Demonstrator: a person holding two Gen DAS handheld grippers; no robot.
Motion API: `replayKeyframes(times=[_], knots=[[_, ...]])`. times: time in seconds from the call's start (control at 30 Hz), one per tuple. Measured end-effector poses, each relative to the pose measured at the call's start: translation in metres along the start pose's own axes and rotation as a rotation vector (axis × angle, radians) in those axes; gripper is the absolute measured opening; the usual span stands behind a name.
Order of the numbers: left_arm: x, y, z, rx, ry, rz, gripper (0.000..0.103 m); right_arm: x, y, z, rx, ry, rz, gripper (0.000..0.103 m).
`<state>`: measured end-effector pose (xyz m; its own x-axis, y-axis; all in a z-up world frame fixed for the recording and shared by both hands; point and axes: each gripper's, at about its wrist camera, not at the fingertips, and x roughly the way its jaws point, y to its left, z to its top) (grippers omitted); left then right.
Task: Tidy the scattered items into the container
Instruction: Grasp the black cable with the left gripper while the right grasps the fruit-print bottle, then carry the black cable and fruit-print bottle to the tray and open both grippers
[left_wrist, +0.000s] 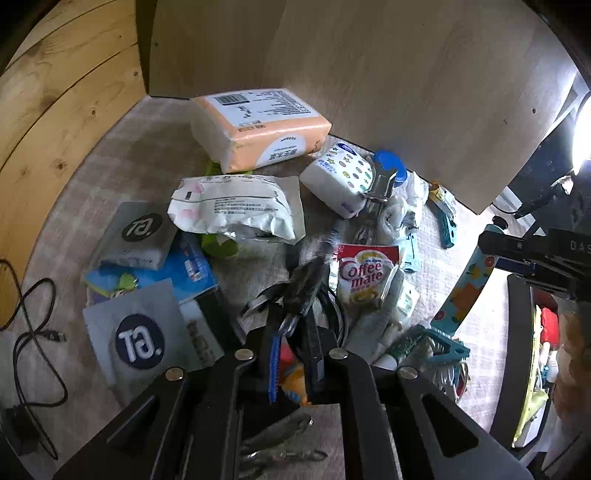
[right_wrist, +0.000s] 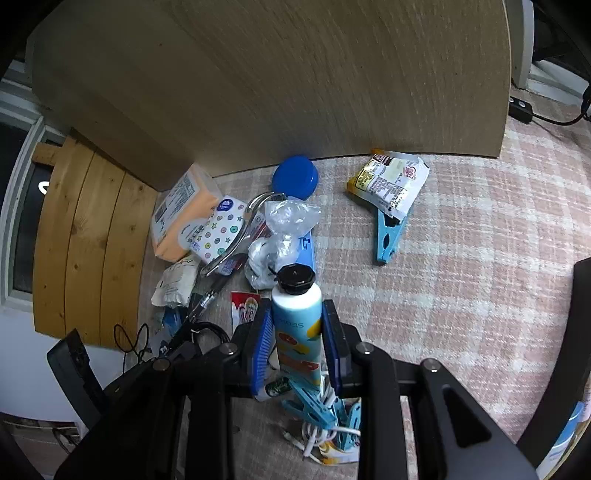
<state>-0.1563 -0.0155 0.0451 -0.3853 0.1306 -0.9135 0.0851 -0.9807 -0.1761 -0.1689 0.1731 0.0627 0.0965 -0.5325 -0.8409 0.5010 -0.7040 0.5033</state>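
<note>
Holding a white tube (right_wrist: 297, 332) with orange fruit pictures and a black cap, the right tongs (right_wrist: 298, 347) squeeze it from both sides. The tube points up and away from the camera, above a checked cloth (right_wrist: 461, 258) that covers the surface.

The left tongs (left_wrist: 291, 363) are clenched on a small orange and yellow packet (left_wrist: 292, 380) (it is too squashed to read). Only a thin bit of it shows between the 2 pads.

Lots of things lie scattered on the cloth. An orange tissue pack (left_wrist: 258, 127) leans by a big wooden board (left_wrist: 406, 92). Just beside it are a small tissue pack with coloured dots (left_wrist: 338, 177) and a blue lid (right_wrist: 295, 177). A Coffee mate sachet (left_wrist: 364, 275) lies near the middle of the heap. A black cable (left_wrist: 33, 332) curls well apart on the left.

In the right view, a blue peg (right_wrist: 388, 240) lies on its own, touching a torn yellow packet (right_wrist: 388, 181).
</note>
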Motion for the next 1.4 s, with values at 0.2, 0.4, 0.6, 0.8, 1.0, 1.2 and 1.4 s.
replayKeyframes(times=[0.2,0.4,0.6,0.8,1.0,1.2,1.4], knots=[[-0.014,0.003,0.015,-0.001,-0.03,-0.012,0.007,0.002,0.004,-0.009,0.002,0.0,0.0,0.026],[-0.062,-0.009,0.024,0.022,-0.099,-0.055,0.007,-0.011,0.008,-0.014,-0.006,-0.01,0.016,0.026],[-0.098,-0.028,0.027,0.06,-0.158,-0.076,0.007,-0.032,0.01,-0.018,-0.022,-0.029,0.021,0.026],[-0.115,-0.06,0.024,0.118,-0.184,-0.105,0.007,-0.064,0.005,-0.024,-0.024,-0.051,0.024,0.026],[-0.126,-0.109,0.017,0.195,-0.187,-0.168,0.007,-0.11,-0.017,-0.031,-0.006,-0.098,0.004,0.026],[-0.122,-0.182,-0.003,0.311,-0.156,-0.265,0.007,-0.17,-0.069,-0.053,0.055,-0.16,-0.043,0.026],[-0.118,-0.257,-0.03,0.426,-0.099,-0.361,0.007,-0.22,-0.13,-0.085,0.125,-0.189,-0.13,0.026]])
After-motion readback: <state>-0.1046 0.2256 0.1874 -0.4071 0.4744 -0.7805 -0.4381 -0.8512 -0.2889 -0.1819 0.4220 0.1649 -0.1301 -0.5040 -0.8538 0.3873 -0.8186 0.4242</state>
